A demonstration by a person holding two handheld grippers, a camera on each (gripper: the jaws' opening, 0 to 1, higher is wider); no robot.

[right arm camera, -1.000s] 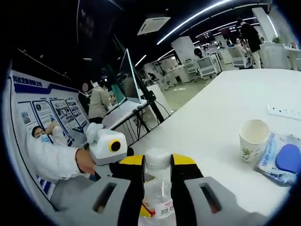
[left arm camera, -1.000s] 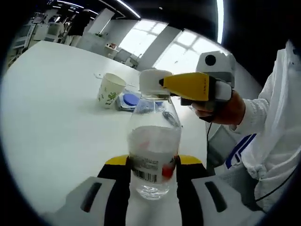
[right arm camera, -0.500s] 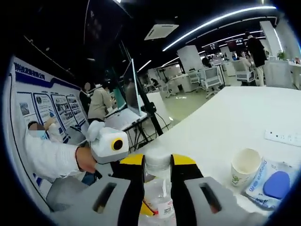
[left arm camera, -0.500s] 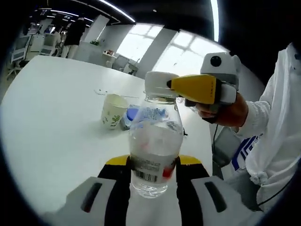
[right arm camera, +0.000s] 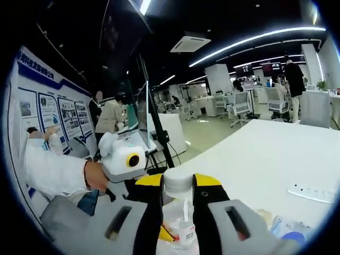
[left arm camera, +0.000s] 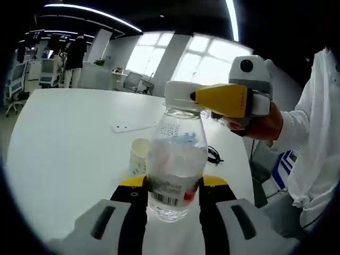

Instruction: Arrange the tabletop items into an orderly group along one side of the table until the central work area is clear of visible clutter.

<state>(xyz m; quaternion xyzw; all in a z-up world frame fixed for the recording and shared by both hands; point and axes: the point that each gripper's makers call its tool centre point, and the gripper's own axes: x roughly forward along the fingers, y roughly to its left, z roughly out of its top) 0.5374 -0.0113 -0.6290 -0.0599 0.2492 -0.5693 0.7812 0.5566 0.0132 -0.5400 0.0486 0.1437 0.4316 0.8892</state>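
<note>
A clear plastic bottle with a little water in it stands upright between the jaws of my left gripper, which is shut on its lower body. Its white cap is clamped by my right gripper, whose yellow jaw reaches in from the right, held by a hand. In the right gripper view, my right gripper is shut on the cap, with the bottle below it. I cannot tell whether the bottle touches the white table.
A paper cup stands just behind the bottle. Farther back lie a white power strip and a dark cable. A blue wipes pack and the power strip lie to the right. Office desks and people are far off.
Both views have swung upward, so the cup and wipes pack sit lower in the picture. Both grippers keep their hold on the bottle and its cap.
</note>
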